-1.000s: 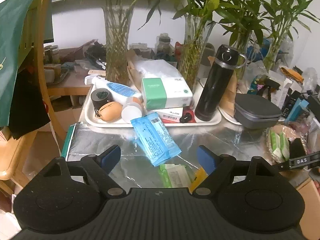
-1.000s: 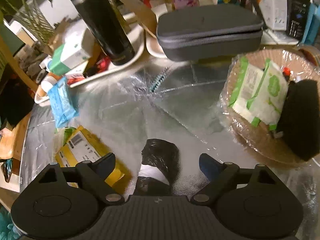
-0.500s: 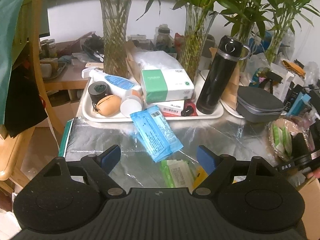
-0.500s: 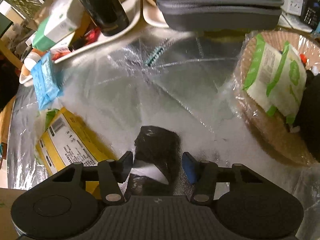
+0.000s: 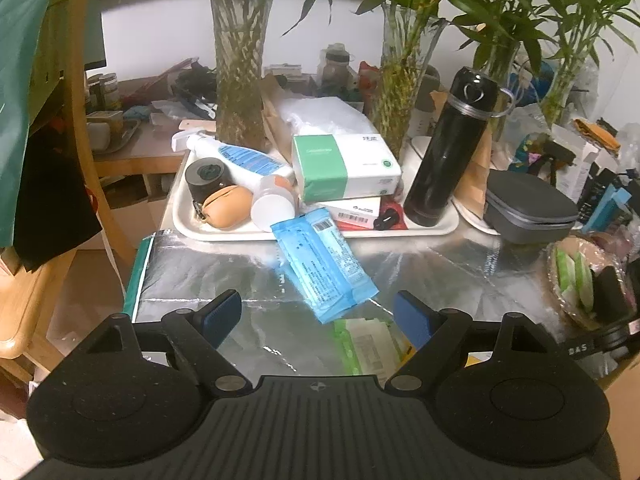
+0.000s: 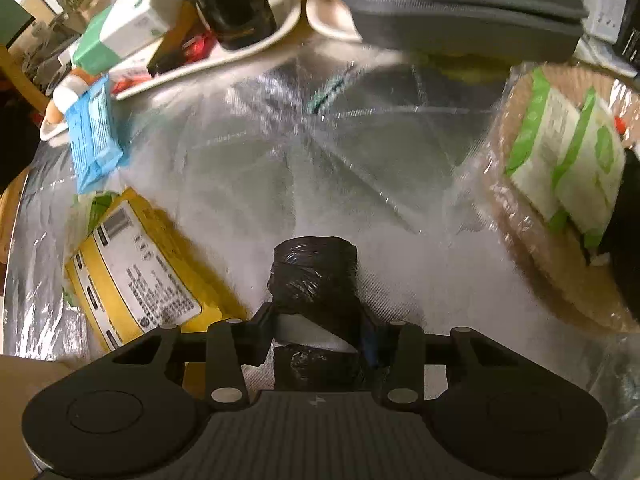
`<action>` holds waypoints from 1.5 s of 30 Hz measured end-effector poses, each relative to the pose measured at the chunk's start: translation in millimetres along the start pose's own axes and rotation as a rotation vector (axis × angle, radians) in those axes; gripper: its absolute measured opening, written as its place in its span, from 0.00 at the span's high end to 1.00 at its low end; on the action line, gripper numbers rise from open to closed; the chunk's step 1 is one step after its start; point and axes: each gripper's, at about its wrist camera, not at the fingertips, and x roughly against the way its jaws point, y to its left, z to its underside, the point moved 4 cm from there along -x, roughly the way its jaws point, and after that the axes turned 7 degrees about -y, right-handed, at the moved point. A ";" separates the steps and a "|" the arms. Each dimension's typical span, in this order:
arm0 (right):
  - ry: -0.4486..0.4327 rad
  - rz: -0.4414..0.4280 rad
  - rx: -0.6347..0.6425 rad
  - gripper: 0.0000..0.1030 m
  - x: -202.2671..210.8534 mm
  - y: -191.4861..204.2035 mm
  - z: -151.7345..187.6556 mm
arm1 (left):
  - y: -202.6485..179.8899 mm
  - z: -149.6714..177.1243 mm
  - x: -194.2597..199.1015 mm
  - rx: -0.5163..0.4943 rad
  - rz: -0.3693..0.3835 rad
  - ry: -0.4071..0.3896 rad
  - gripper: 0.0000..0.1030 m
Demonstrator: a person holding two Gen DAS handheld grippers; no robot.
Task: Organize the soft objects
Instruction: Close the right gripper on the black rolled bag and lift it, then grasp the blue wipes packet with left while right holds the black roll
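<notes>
A black roll of plastic bags (image 6: pixel 314 276) with a white band lies on the foil-covered table (image 6: pixel 320 160). My right gripper (image 6: pixel 318 328) points down over it, its jaws closing with the pads against the roll's two sides. To the left lie a yellow pack (image 6: pixel 136 276) and a blue wipes pack (image 6: pixel 94 132). In the left wrist view my left gripper (image 5: pixel 318 312) hovers open over the foil with nothing between its fingers. The blue wipes pack (image 5: pixel 320 264) lies just beyond it, and a green-and-white pack (image 5: pixel 360 344) lies under it.
A woven basket (image 6: pixel 532 264) at the right holds green-white packs (image 6: pixel 560 152) and something black. A white tray (image 5: pixel 192 224) at the back carries a tissue box (image 5: pixel 344 168), a black flask (image 5: pixel 448 152) and small items. A grey case (image 5: pixel 528 208) and plant vases stand behind. A wooden chair (image 5: pixel 88 120) is at the left.
My right gripper came down over the black roll and its jaws narrowed from wide apart to touching the roll's sides. The left gripper has barely moved and stays open.
</notes>
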 end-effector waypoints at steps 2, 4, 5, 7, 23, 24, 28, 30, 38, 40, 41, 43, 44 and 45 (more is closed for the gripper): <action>-0.040 0.008 -0.004 0.56 7.0 -1.8 -5.2 | 2.4 -0.5 -0.8 0.009 -0.002 0.003 0.19; -0.078 0.017 -0.004 0.56 14.7 -3.2 -10.5 | 4.9 -1.1 -2.3 0.018 -0.003 0.005 0.19; -0.102 0.020 -0.004 0.56 19.3 -3.5 -13.2 | 6.1 -1.4 -3.2 0.021 -0.006 0.006 0.19; -0.135 0.025 0.003 0.56 25.7 -4.0 -17.5 | 7.8 -1.2 -5.4 0.023 -0.009 0.012 0.19; -0.310 0.032 0.100 0.56 64.4 12.2 -32.7 | 21.5 -13.5 -45.4 0.097 -0.011 0.077 0.19; -0.311 0.023 0.096 0.56 65.6 11.7 -33.8 | 22.3 -14.1 -49.3 0.103 -0.012 0.079 0.19; -0.325 0.011 0.096 0.56 69.1 12.5 -36.8 | 22.2 -15.8 -70.7 0.125 -0.013 0.097 0.19; -0.329 0.000 0.092 0.56 70.6 12.5 -37.9 | 21.4 -15.7 -82.0 0.146 -0.001 0.111 0.19; -0.345 -0.022 0.081 0.56 77.4 10.2 -42.2 | 15.7 -11.7 -125.0 0.168 0.049 0.163 0.19; -0.349 -0.027 0.081 0.56 78.7 9.4 -42.7 | 14.0 -11.2 -135.3 0.166 0.055 0.172 0.18; -0.350 -0.029 0.078 0.56 79.3 8.6 -43.3 | 13.2 -10.7 -141.0 0.170 0.057 0.180 0.18; -0.355 -0.038 0.075 0.56 80.9 8.0 -44.7 | 11.6 -10.0 -151.4 0.189 0.065 0.198 0.18; -0.357 -0.040 0.073 0.56 81.6 7.7 -45.3 | 10.7 -9.7 -156.2 0.196 0.069 0.204 0.18; -0.359 -0.041 0.071 0.56 81.8 8.0 -45.5 | 10.1 -9.5 -160.8 0.200 0.067 0.211 0.18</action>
